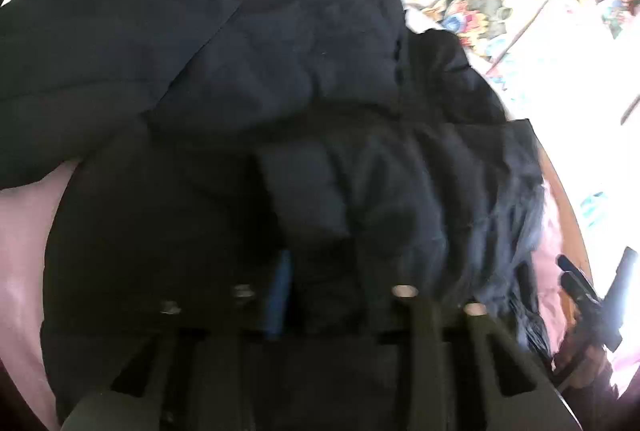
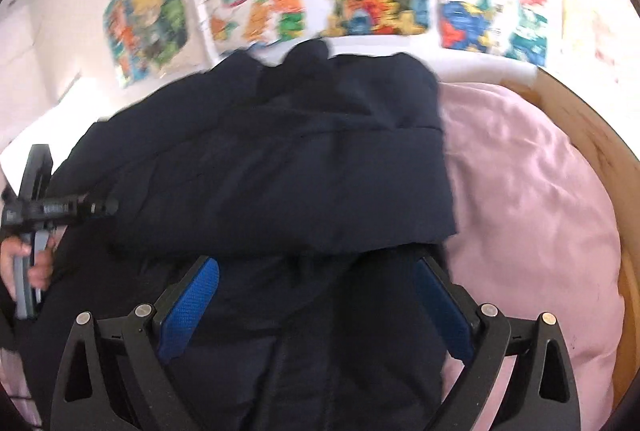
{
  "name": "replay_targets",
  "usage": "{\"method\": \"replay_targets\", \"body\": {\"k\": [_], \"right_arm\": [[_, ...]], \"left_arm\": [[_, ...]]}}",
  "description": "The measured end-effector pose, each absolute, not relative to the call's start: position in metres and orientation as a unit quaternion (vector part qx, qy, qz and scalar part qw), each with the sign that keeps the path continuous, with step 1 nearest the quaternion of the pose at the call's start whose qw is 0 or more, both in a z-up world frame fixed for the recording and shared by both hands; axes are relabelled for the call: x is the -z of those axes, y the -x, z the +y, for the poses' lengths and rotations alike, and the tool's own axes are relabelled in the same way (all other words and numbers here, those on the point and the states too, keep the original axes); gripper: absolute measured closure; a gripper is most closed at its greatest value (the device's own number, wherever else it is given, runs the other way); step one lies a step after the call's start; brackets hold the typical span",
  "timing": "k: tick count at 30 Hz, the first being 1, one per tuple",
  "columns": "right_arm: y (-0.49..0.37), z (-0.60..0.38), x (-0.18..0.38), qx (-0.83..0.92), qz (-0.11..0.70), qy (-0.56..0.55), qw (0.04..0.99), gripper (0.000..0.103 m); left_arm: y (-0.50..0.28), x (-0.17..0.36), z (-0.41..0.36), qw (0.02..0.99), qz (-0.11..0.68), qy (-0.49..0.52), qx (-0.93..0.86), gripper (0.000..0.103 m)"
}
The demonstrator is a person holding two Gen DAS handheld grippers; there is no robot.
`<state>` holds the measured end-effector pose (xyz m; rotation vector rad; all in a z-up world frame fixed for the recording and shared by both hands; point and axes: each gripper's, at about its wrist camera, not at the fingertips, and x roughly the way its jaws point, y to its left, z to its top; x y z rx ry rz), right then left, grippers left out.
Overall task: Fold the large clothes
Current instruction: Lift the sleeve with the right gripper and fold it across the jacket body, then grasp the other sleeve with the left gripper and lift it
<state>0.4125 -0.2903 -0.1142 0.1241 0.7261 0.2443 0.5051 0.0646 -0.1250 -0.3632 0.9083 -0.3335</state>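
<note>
Right tool (image 2: 316, 307) spread wide, blue pads (image 2: 188, 305) low in frame over dark jacket (image 2: 280, 167) on pink bedding (image 2: 528, 199). Left tool (image 1: 288, 295) nearly pressed together at bottom centre; pinch on jacket (image 1: 224, 79) cannot be told.

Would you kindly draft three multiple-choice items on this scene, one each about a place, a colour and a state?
1. What does the dark coat lie on?
A. a pink duvet
B. a bare wooden floor
C. a glass desk

2. What colour are the pads of the right gripper?
A. red
B. blue
C. white

3. How do the right gripper's jaws stand?
A. pressed together
C. out of view
B. wide apart over the coat

Answers:
1 A, the pink duvet shows beside and under the coat.
2 B, both pads are bright blue in the right wrist view.
3 B, the pads stand far apart with dark cloth below, not pinched.
</note>
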Motion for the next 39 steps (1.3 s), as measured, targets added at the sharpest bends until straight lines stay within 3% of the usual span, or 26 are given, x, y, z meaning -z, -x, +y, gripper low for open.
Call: {"method": "replay_targets", "body": {"k": [2,5,9,13,18,26,30,33,39], "right_arm": [[-0.414,-0.301,0.117,-0.115,0.352,-0.082,0.925,0.004],[-0.416,-0.31,0.115,-0.102,0.351,-0.082,0.927,0.004],[-0.414,-0.32,0.115,-0.087,0.35,-0.085,0.929,0.004],[-0.426,-0.32,0.123,-0.068,0.363,-0.073,0.926,0.004],[-0.474,-0.311,0.113,-0.026,0.344,-0.007,0.939,0.004],[-0.543,-0.3,0.108,0.001,0.337,0.006,0.941,0.004],[-0.557,-0.299,0.137,0.046,0.379,0.068,0.922,0.0],[-0.565,-0.318,0.165,0.035,0.407,0.01,0.913,0.0],[-0.55,-0.315,0.162,0.046,0.367,0.028,0.929,0.0]], "left_arm": [[-0.508,0.125,0.066,0.871,0.432,0.177,0.151,0.1],[-0.496,0.11,0.07,0.892,0.399,0.162,0.136,0.103],[-0.472,0.09,0.083,0.92,0.36,0.131,0.083,0.103],[-0.483,0.126,0.09,0.892,0.427,0.133,0.073,0.103],[-0.467,0.134,0.08,0.899,0.417,0.109,0.076,0.102],[-0.478,0.135,0.059,0.896,0.43,0.078,0.082,0.103],[-0.478,0.14,0.046,0.901,0.426,0.032,0.074,0.103],[-0.482,0.146,0.049,0.896,0.437,0.034,0.073,0.102],[-0.489,0.148,0.061,0.899,0.425,0.068,0.081,0.102]]}}
